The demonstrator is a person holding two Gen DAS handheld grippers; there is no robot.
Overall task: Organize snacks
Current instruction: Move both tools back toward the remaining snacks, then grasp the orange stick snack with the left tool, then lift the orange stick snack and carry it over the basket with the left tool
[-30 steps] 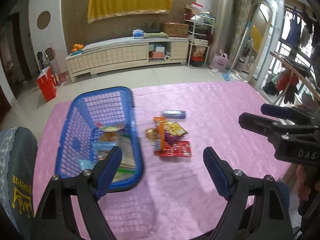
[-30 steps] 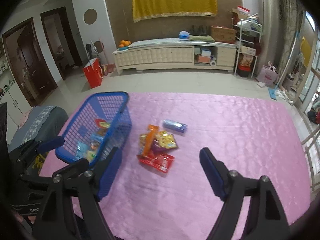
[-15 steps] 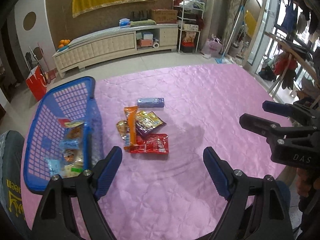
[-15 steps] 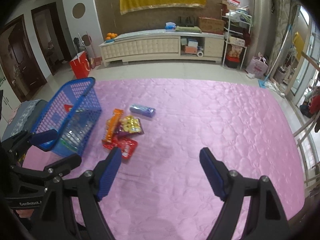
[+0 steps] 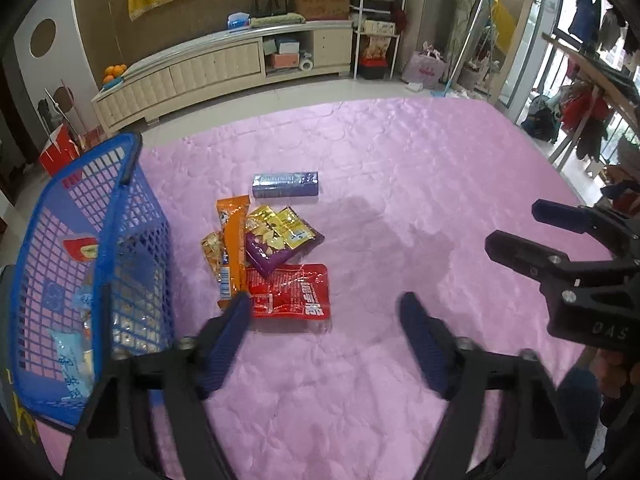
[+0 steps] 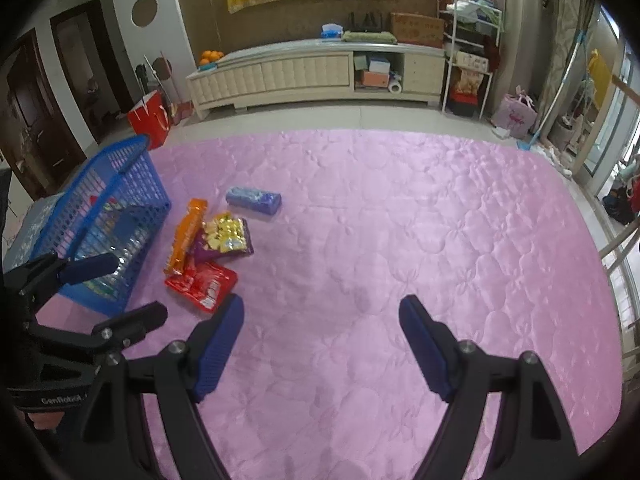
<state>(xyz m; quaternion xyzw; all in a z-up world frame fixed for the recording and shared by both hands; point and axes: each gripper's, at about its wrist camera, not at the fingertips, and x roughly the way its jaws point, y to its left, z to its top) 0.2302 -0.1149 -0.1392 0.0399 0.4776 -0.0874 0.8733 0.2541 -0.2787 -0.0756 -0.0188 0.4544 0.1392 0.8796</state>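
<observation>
Snacks lie in a small overlapping heap on the pink quilted cover, just beside the blue mesh basket, which stands at the cover's left side and already holds several packets, among them a light blue one and a red-topped one.

The left gripper hovers above the cover with its jaws spread wide and nothing between them; its left fingertip appears over the near end of the heap. The right gripper also stands wide apart and empty, over bare cover well to the right of the heap.

In the heap, the red packet is nearest the grippers and lies flat. A purple packet overlaps its far edge, with yellow-gold sachets spread on top of the purple one. A long orange packet lies along the heap's left side, between the basket and the purple packet, partly covering a small gold wrapper. A blue-violet bar-shaped pack lies alone just beyond the heap, not touching it.

Behind the cover, a cream low cabinet stands against the wall, with oranges on its left end.
</observation>
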